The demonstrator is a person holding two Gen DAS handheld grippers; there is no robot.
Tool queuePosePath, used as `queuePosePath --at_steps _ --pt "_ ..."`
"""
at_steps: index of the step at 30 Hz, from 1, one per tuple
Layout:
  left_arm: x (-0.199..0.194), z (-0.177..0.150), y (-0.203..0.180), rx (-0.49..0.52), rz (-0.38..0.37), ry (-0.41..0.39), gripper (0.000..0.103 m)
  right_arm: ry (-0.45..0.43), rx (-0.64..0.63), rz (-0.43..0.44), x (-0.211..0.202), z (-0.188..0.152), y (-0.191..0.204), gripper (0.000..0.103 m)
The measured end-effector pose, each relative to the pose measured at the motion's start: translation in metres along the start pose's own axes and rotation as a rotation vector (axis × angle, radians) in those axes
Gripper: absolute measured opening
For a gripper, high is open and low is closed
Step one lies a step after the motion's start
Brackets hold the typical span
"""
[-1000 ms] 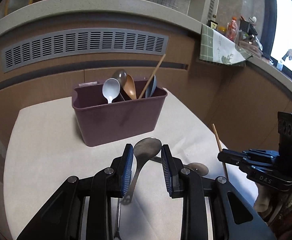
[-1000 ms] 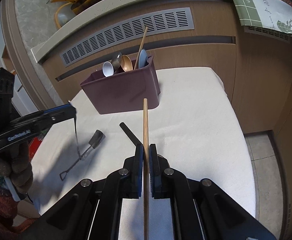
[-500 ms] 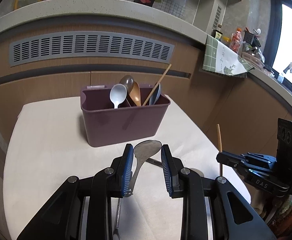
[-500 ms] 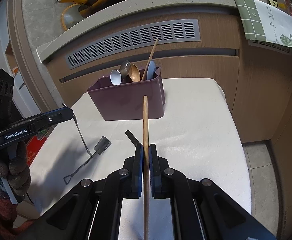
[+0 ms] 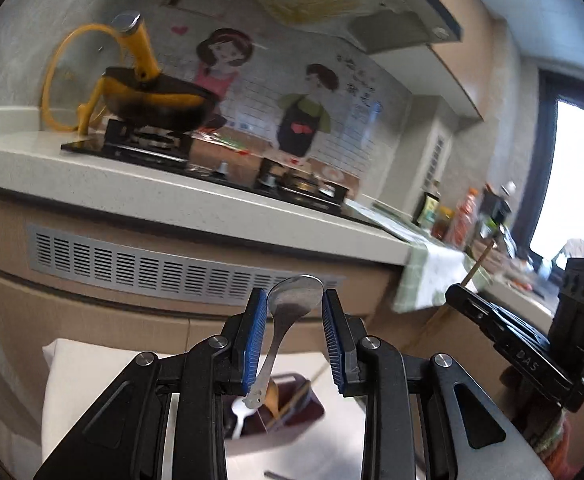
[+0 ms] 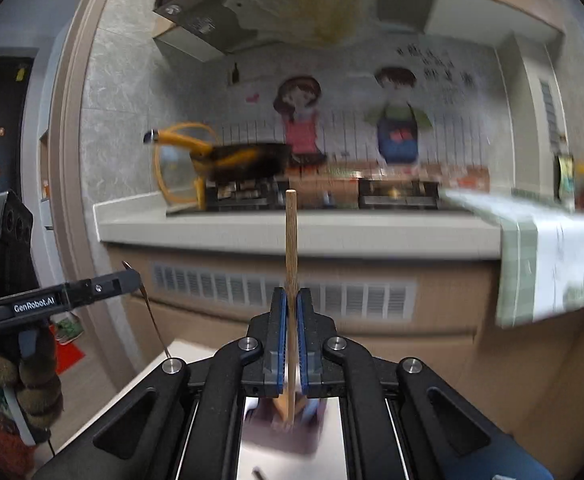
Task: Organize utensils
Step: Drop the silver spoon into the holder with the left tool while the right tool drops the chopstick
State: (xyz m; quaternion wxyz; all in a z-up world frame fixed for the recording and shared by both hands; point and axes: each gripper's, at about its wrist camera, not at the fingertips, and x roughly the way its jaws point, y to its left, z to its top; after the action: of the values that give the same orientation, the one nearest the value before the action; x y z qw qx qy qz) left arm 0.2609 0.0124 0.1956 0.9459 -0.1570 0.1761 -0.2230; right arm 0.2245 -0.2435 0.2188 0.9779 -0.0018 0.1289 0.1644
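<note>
My left gripper is shut on a metal spoon, bowl up between the blue pads, handle hanging down. It is raised and tilted up, with the maroon utensil holder low behind the fingers, holding several spoons and a chopstick. My right gripper is shut on a wooden chopstick that stands upright. The holder shows blurred between the right gripper's arms. The left gripper appears at left in the right wrist view; the right gripper appears at right in the left wrist view.
A kitchen counter with a gas stove and a black-and-yellow pan runs behind. A vent grille sits below the counter. A white table carries the holder. Bottles stand at the far right.
Both grippers have lifted and tilted upward, so the views now show the counter and wall. The holder has dropped to the bottom of both views. Both still hold their utensils.
</note>
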Motion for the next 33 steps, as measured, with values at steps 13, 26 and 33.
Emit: queuePosePath --at_steps 13,26,33 --pt "0.078 -0.042 0.065 -0.145 0.006 0.125 0.029 0.218 -0.01 0.007 0.113 -0.048 0.017 0.005" --pt "0.074 -0.097 0.089 -0.165 0.075 0.187 0.042 0.412 0.05 0.077 0.121 -0.133 -0.004 0.02" --pt "0.038 -0.163 0.081 -0.099 0.172 0.346 0.042 0.477 0.067 0.114 0.059 -0.172 -0.022 0.031"
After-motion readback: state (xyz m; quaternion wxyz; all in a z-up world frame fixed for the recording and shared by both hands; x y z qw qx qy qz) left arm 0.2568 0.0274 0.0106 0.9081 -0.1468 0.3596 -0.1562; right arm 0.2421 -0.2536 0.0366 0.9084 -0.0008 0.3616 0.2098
